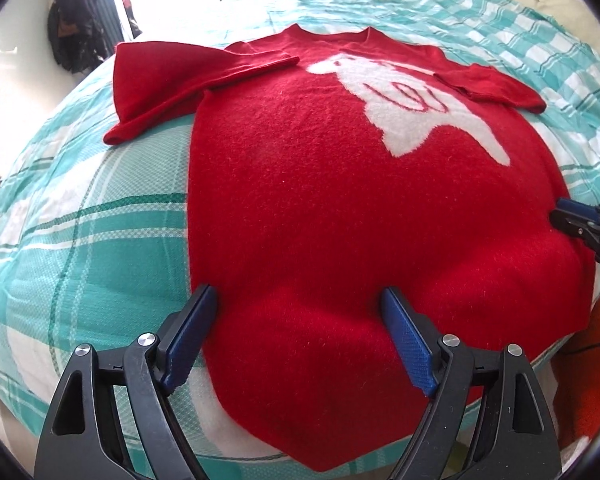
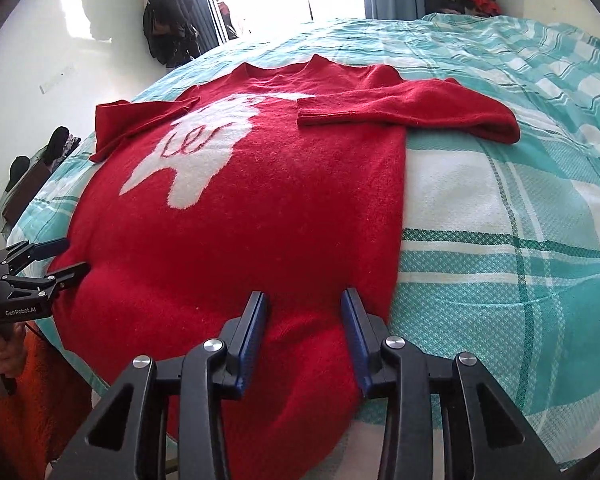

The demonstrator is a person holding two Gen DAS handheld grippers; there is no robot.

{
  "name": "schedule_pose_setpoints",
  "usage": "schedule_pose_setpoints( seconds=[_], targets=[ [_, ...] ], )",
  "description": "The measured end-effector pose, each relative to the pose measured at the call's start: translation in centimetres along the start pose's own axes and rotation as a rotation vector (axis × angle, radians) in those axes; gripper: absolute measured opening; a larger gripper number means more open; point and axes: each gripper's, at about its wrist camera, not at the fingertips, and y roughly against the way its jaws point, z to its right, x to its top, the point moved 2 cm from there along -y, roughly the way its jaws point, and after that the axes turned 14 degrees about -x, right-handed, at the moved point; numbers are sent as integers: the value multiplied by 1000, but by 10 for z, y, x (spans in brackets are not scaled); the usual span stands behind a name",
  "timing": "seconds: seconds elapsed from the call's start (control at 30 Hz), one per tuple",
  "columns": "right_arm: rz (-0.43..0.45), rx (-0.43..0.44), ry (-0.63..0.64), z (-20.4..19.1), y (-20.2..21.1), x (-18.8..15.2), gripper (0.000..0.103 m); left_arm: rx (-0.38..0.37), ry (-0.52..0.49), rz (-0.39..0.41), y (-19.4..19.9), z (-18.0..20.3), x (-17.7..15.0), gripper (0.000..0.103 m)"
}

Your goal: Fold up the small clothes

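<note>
A red knit sweater (image 1: 320, 200) (image 2: 240, 220) with a white figure on its chest lies flat on the bed, collar at the far end. Both sleeves are folded in across the chest. My left gripper (image 1: 298, 294) (image 2: 64, 258) stands open at the near hem by the sweater's left edge, its tips resting on the knit with a hump of fabric between them. My right gripper (image 2: 304, 296) (image 1: 560, 212) sits at the near hem by the right edge. Its jaws are narrowed on a raised fold of the sweater that fills the gap between the pads.
The teal and white checked bed cover (image 1: 100, 220) (image 2: 500, 240) spreads on all sides of the sweater. A person's hand (image 2: 4, 352) holds the left gripper over something orange (image 2: 20, 420). Dark clothes (image 2: 168, 20) hang on the far wall beside a bright window.
</note>
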Motion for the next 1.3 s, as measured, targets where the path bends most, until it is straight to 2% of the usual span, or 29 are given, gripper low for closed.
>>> schedule_pose_setpoints(
  seconds=[0.43, 1.0, 1.3],
  targets=[
    [-36, -24, 13, -4, -2, 4, 38, 1, 2, -29, -2, 2, 3, 85],
    [-56, -23, 14, -4, -3, 7, 41, 14, 34, -129, -15, 3, 11, 89],
    [-45, -25, 26, -6, -3, 6, 41, 18, 29, -119, -16, 4, 10, 90]
  ],
)
